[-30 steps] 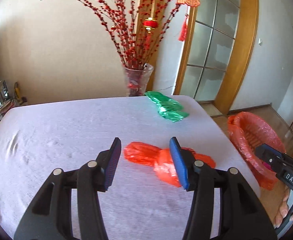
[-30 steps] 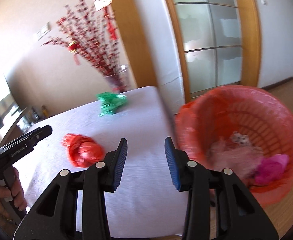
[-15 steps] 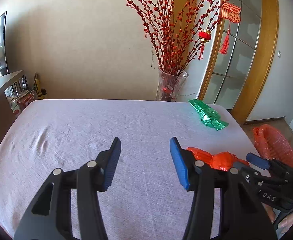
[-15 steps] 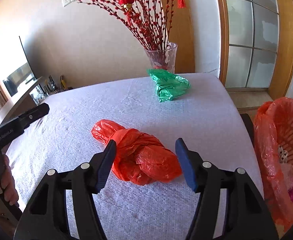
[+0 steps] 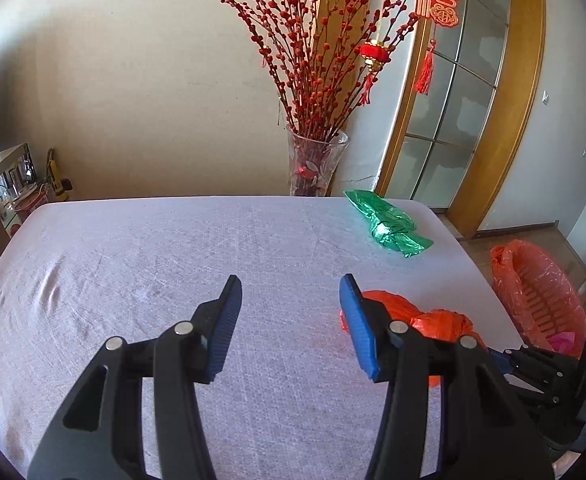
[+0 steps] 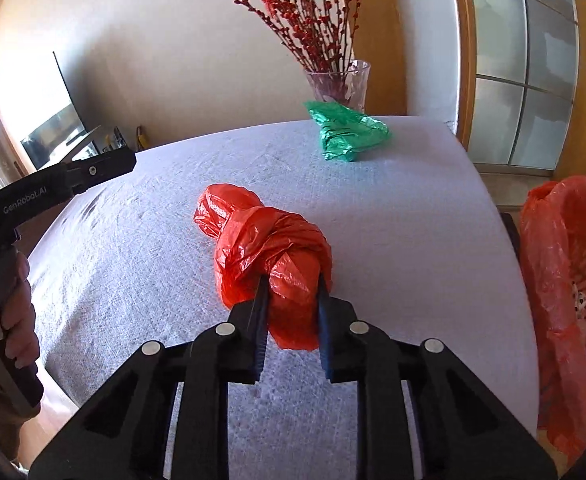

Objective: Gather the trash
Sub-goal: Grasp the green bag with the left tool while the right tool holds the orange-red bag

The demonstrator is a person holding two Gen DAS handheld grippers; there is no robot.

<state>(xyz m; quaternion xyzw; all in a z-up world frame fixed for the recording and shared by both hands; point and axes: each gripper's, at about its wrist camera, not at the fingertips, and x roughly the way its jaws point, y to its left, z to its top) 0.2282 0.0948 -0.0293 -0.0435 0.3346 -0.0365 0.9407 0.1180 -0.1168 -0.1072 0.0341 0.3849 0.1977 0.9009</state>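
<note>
Red plastic bag (image 6: 269, 256) at frame centre is pinched by the right gripper (image 6: 291, 312), jaws just closing; left gripper (image 5: 289, 324) gapes empty.

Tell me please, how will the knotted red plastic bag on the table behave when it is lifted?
The red bag is thin crinkled film, so it is probably light and floppy. The right hand-held gripper has just closed on its near end, and the film bulges between the pads; the knotted far part will likely sag. The glossy film may slip.
</note>
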